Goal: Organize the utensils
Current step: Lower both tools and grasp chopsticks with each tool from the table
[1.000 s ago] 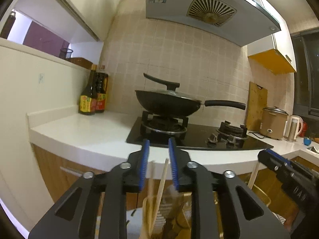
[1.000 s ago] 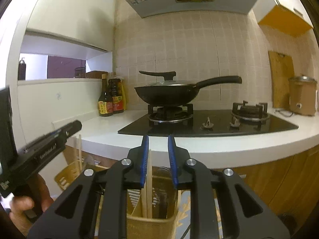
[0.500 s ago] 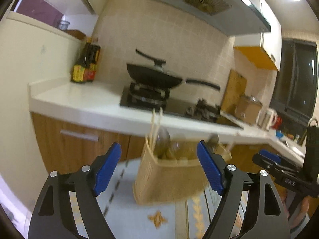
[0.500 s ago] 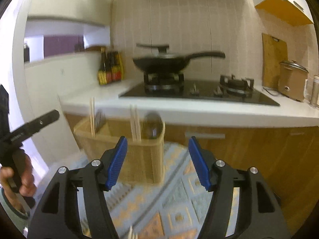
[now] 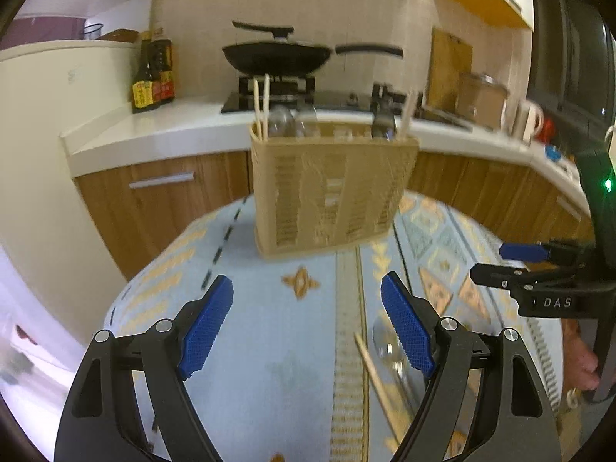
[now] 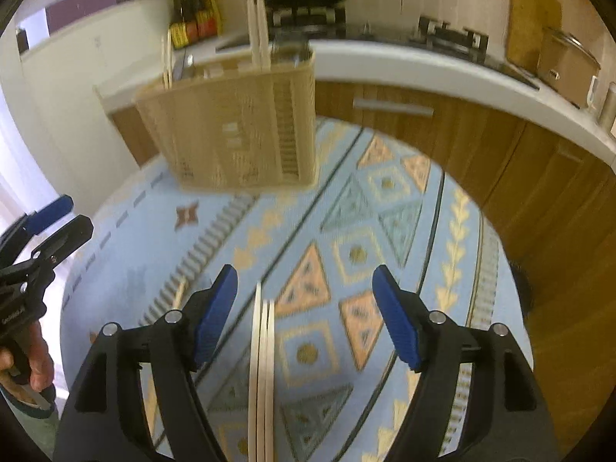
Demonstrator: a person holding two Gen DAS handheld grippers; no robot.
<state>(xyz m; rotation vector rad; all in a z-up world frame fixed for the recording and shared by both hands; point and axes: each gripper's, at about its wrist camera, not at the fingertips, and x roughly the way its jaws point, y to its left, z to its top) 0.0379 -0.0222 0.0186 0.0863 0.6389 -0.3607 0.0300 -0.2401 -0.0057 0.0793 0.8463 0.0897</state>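
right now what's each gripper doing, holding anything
left gripper: open, jaws just opened, nothing between them.
right gripper: open, jaws just opened further; chopsticks lie between them on the cloth, not gripped.

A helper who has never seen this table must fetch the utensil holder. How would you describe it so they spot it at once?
Start at the round table's blue patterned cloth. At its far edge, before the white counter, stands the utensil holder: a tan slatted basket, the only upright thing there, chopsticks poking from its top, while other chopsticks lie flat.
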